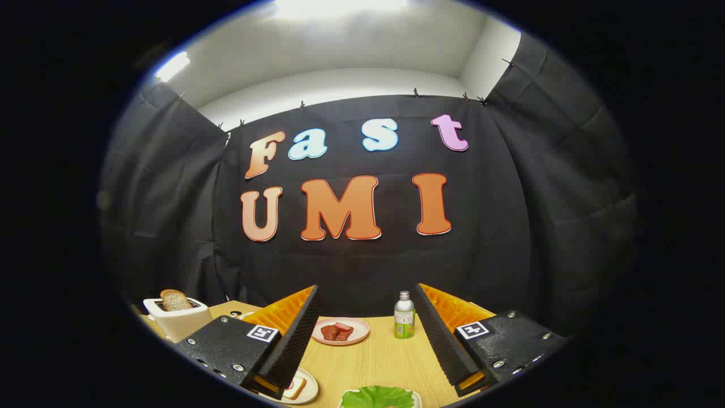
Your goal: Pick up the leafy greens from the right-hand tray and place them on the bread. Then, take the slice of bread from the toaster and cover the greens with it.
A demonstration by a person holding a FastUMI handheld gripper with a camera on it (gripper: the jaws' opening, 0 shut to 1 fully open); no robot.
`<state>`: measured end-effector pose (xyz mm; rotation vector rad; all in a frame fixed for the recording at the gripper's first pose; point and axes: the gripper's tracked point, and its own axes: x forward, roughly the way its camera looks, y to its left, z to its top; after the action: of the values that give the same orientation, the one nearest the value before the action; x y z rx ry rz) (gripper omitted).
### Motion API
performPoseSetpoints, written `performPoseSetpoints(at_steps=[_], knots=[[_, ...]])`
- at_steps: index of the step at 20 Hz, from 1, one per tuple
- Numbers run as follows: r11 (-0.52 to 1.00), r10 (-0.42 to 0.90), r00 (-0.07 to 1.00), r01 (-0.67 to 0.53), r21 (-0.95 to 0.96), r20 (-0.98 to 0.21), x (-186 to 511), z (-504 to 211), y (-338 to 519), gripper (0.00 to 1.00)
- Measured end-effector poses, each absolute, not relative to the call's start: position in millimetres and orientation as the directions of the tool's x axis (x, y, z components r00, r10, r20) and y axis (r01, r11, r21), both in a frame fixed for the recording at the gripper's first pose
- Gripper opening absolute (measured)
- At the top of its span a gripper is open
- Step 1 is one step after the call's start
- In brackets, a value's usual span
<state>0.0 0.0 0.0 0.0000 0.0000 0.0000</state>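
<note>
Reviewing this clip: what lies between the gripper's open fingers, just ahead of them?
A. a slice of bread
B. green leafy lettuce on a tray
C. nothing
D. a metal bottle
B: the green leafy lettuce sits on its pale tray between the spread fingers of the gripper, which grip nothing.

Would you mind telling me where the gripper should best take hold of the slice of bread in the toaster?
Probably by its rounded top crust, coming down from above: the bread slice stands upright with only its upper part above the toaster. The gripper is open, over the leafy greens.
</note>
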Motion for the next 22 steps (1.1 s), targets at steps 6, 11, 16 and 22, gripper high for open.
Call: performPoseSetpoints(at_steps=[6,11,16,22], knots=[[1.000,0.009,1.000,-0.009,-0.014,0.004,-1.1,0.7,2.9,0.98],[1.000,0.010,1.000,-0.010,-0.017,0.006,-2.0,2.5,4.7,0.98],[1.000,0.007,1.000,-0.007,-0.025,-0.004,-3.5,-0.5,4.1,0.98],[1.000,0.001,0.998,-0.003,-0.031,-0.065,-3.0,-19.8,1.9,0.98]])
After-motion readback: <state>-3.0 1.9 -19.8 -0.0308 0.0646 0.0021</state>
